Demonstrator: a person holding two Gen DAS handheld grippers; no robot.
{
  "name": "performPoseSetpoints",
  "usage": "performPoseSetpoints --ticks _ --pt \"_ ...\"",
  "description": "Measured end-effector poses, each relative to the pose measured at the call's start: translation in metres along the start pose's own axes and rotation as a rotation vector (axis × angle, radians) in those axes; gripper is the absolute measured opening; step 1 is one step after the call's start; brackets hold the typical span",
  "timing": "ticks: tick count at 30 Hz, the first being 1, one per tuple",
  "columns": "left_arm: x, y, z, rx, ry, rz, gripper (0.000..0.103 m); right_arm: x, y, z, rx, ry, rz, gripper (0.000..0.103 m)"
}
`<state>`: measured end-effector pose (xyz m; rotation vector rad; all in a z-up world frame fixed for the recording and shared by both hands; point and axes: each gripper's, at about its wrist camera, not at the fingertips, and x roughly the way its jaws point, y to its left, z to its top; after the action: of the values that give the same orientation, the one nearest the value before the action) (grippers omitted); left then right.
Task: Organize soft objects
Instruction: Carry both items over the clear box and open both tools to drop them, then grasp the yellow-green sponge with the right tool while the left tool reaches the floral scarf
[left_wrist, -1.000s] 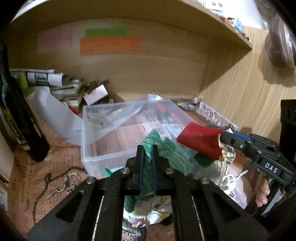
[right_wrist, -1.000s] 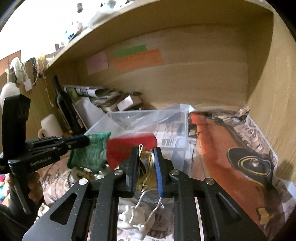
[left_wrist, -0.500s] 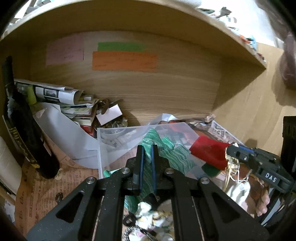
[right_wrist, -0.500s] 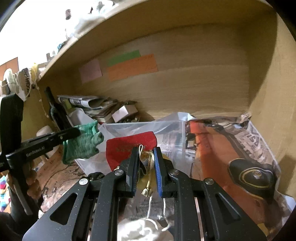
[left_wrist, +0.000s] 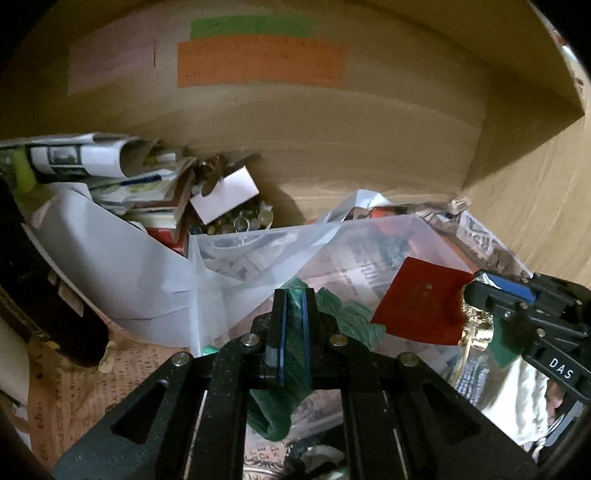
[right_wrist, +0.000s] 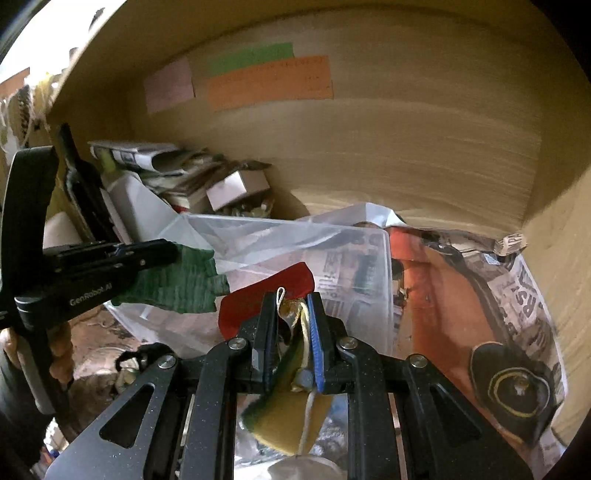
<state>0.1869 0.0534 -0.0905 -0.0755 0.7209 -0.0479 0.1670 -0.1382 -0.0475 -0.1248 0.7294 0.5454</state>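
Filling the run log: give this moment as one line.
left gripper: shut on green knit cloth | right gripper: shut on red pouch | both held over clear plastic bin

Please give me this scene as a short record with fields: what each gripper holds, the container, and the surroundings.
left gripper: shut on green knitted cloth
right gripper: shut on red pouch, at its gold trim
container: clear plastic bin, just beyond both items
surroundings: wooden shelf, newspaper lining, dark bottle at left

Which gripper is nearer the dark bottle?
Left. The left gripper, holding green knit cloth, is beside the dark bottle; the right gripper, holding the red pouch, is farther right.
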Motion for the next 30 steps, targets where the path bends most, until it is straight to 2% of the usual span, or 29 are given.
performPoseSetpoints --ticks 5,10,14,17,21,26,30 --pt "0.017 0.001 -0.001 -0.007 0.045 0.003 0.007 0.007 -0.004 0.003 0.003 0.034 -0.009 0.02" --pt "0.02 0.004 -0.001 -0.018 0.047 0.006 0.007 0.005 -0.003 0.002 -0.011 0.036 -0.019 0.051" --pt "0.011 0.004 0.0 -0.02 0.025 0.004 0.012 0.0 0.0 0.0 -0.025 0.025 -0.017 0.054" --pt "0.0 0.004 0.0 -0.024 0.001 -0.002 0.021 -0.006 0.0 -0.003 -0.022 0.015 -0.013 0.062" --pt "-0.02 0.001 -0.001 -0.022 -0.053 0.006 0.049 -0.017 -0.001 -0.008 -0.024 -0.007 -0.026 0.063" --pt "-0.04 -0.005 -0.005 -0.003 -0.09 -0.002 0.053 -0.031 -0.006 -0.015 -0.008 -0.03 -0.027 0.063" --pt "-0.054 -0.011 -0.013 0.01 -0.104 -0.015 0.063 -0.05 -0.014 -0.021 0.02 -0.063 -0.029 0.066"
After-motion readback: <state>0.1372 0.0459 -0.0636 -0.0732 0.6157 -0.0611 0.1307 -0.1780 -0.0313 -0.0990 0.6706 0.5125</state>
